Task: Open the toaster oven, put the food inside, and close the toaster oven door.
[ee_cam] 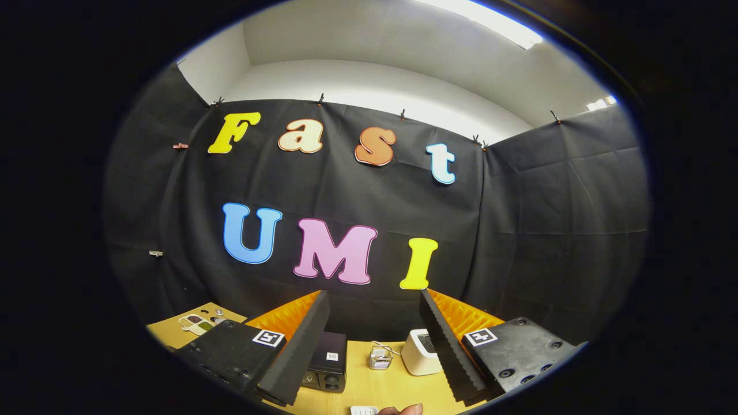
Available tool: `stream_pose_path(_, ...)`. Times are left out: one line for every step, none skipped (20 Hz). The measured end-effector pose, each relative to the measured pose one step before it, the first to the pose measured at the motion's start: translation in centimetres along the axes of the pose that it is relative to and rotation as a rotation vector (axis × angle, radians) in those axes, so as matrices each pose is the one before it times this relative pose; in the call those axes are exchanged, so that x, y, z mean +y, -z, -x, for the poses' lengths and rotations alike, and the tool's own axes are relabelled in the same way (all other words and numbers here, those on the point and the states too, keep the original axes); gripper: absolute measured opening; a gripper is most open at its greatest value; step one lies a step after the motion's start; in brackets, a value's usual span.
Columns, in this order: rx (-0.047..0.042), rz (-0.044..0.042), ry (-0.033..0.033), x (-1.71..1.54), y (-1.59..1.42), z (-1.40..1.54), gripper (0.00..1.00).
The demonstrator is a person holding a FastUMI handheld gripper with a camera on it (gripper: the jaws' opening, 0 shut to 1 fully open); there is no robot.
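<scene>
My gripper (373, 294) is open, held high and tilted up toward the booth's wall, with nothing between its fingers. Far below, between the fingers, lies a wooden table (369, 386). On it stands a small black appliance with knobs, apparently the toaster oven (330, 362), partly hidden behind the left finger (300, 346). Whether its door is open I cannot tell. At the table's left, beyond the left finger, a pale dish (196, 324) holds small dark and green pieces that may be the food.
A small wire basket (380, 357) and a white boxy device (420, 353) stand to the right of the black appliance. A person's fingertips (403, 410) and a small white object (363, 410) show at the table's near edge. Black cloth walls surround the booth.
</scene>
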State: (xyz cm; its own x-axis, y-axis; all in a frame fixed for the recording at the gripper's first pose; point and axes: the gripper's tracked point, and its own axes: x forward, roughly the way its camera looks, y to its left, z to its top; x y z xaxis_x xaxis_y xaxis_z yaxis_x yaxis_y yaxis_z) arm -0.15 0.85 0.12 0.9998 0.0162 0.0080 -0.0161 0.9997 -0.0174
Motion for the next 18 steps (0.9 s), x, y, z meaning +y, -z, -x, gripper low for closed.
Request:
stream_pose_path(0.00119,-0.00026,-0.00119,0.138,0.006,0.01,0.97)
stream_pose_path(0.00167,-0.00264,-0.0005,0.051,0.101,0.002,0.97)
stream_pose_path(0.00061,-0.00186,-0.00126,0.051,0.017,-0.025,0.97)
stream_pose_path(-0.00007,-0.00051,-0.00133,0.068,0.017,-0.024,0.97)
stream_pose_path(0.00021,0.00143,-0.00002,0.07,0.034,0.049,0.97)
stream_pose_path(-0.00052,0.00098,-0.00174,0.074,-0.008,0.004,0.97)
stream_pose_path(0.00026,0.00011,-0.00094,0.092,0.002,0.029,0.97)
stream_pose_path(0.00083,-0.00169,-0.002,0.162,0.087,-0.063,0.97)
stream_pose_path(0.002,-0.00334,-0.00236,0.143,0.111,-0.029,0.97)
stream_pose_path(0.00095,-0.00515,-0.00289,0.247,0.13,-0.07,0.97)
stream_pose_path(0.0039,-0.00638,-0.00377,0.319,0.192,-0.083,0.97)
stream_pose_path(0.00486,-0.00684,-0.00627,0.521,0.323,-0.046,0.97)
stream_pose_path(0.00528,-0.00557,-0.00765,0.678,0.322,-0.115,0.97)
stream_pose_path(0.00559,-0.00156,-0.00904,0.806,0.38,-0.187,0.97)
stream_pose_path(0.00397,0.00372,-0.00768,0.824,0.251,-0.153,0.97)
stream_pose_path(0.00189,0.00624,-0.00876,0.91,0.409,-0.201,0.97)
stream_pose_path(0.00244,0.00253,-0.011,1.024,0.298,-0.32,0.97)
stream_pose_path(0.0044,-0.00338,-0.01505,1.19,0.449,-0.409,0.97)
